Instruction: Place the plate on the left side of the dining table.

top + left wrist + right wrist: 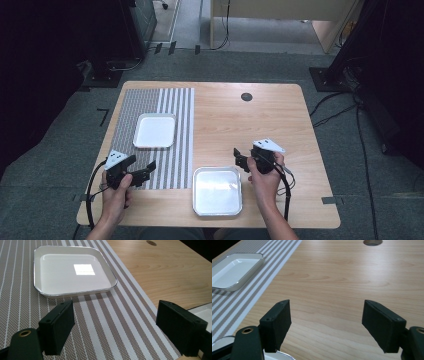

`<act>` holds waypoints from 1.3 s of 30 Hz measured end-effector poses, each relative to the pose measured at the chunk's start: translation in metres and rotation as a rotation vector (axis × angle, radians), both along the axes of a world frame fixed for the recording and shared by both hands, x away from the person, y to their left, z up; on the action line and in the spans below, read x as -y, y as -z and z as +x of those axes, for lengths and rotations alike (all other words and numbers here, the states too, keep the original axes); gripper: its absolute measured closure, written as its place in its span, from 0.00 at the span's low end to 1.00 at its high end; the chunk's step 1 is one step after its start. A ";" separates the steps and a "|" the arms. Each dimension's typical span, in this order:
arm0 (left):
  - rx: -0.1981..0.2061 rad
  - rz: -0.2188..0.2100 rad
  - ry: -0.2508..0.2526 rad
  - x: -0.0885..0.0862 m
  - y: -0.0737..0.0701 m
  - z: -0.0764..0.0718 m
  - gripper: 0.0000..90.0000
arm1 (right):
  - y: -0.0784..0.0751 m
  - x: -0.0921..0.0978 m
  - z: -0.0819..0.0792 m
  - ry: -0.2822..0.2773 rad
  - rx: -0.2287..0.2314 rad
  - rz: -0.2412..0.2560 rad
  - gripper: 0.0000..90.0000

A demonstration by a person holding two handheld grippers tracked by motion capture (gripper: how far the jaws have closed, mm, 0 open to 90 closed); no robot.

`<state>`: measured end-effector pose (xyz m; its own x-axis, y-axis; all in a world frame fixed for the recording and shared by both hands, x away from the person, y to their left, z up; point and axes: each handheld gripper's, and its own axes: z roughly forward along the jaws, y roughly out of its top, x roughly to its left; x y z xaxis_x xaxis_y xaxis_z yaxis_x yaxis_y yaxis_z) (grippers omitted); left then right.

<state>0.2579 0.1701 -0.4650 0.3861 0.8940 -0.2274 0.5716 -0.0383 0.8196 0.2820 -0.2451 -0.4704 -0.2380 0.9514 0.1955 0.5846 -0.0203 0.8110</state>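
Two white, square-ish trays: near tray (217, 191) on bare wood, far tray (154, 131) on striped mat (175, 150). No clear long axis, perhaps. Left gripper (142, 169) and right gripper (239, 157) gaping wide, empty.

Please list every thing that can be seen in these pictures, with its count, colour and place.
tray on the mat: 1, white, far left part of the table, empty
tray near the edge: 1, white, on bare wood at the near middle, empty
placemat: 1, grey and white striped, left part of the table
table: 1, light wood, with a dark round hole near its far edge
left tool: 1, black, jaws open, over the placemat
right tool: 1, black, jaws open, over bare wood
hands: 2, each holds one tool
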 end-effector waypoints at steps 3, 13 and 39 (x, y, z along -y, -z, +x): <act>0.006 0.003 -0.001 -0.002 0.000 -0.005 0.17 | 0.003 0.013 -0.006 0.016 -0.001 -0.004 0.26; 0.001 0.031 0.001 -0.009 0.008 -0.014 0.17 | 0.013 0.053 -0.024 0.074 -0.014 -0.002 0.26; -0.014 0.084 -0.122 -0.060 0.027 -0.028 0.17 | 0.026 0.131 -0.062 0.187 -0.038 -0.025 0.25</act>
